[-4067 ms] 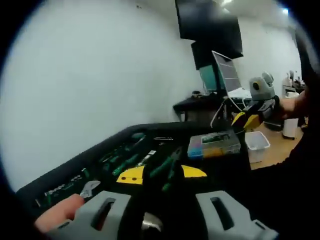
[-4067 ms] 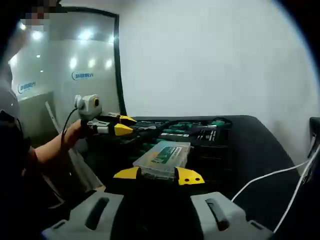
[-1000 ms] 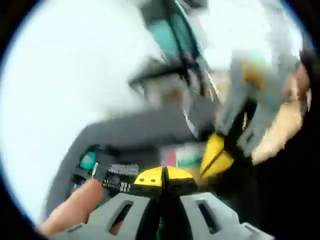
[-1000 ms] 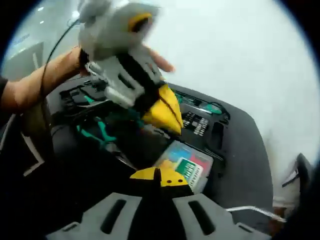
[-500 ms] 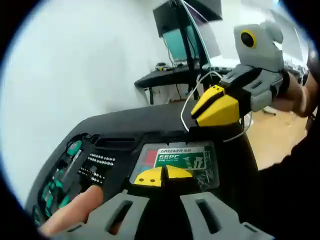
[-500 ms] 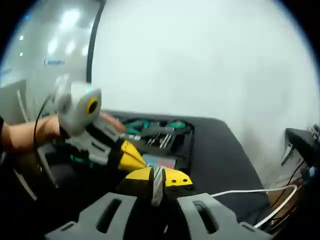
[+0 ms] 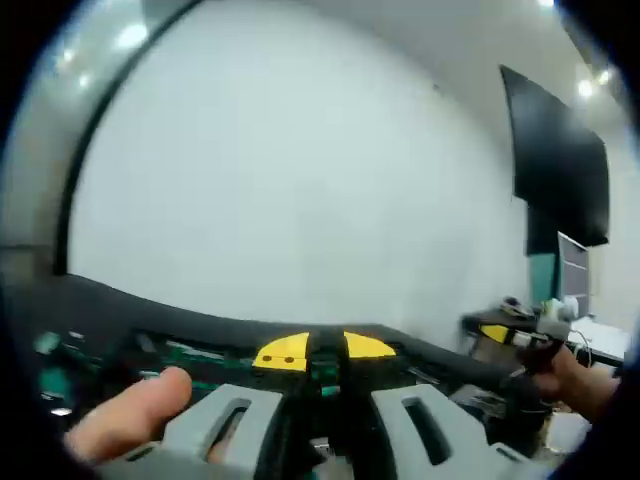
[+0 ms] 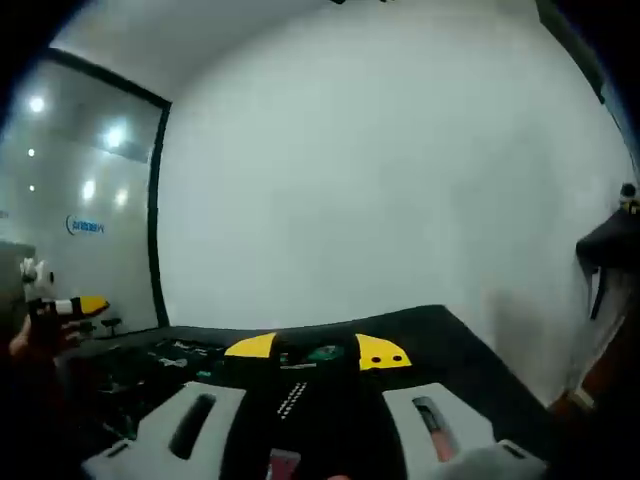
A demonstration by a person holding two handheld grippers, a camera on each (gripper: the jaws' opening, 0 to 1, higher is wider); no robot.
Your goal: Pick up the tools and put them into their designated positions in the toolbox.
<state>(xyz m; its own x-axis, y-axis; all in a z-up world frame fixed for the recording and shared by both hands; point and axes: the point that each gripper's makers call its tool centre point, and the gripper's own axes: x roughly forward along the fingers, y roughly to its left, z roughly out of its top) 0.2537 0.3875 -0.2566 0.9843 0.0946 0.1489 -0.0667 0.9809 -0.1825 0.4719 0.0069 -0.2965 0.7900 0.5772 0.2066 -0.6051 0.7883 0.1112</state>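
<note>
In the left gripper view, the left gripper (image 7: 325, 350) has its yellow-tipped jaws slightly apart with nothing between them; just beyond the tips lies the black toolbox (image 7: 110, 330), green-handled tools blurred inside. A thumb (image 7: 130, 415) rests on the gripper's left side. Far right, a hand carries the right gripper (image 7: 520, 338)

In the right gripper view, the right gripper (image 8: 315, 352) is spread wide, the toolbox (image 8: 440, 335) below and ahead. At far left the left gripper (image 8: 70, 307) shows against a glass wall bearing unreadable blue lettering (image 8: 85, 226)

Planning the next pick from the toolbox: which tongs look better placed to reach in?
Hard to call. Left tongs and right tongs both sit level over the toolbox, apart, aimed at the wall.
</note>
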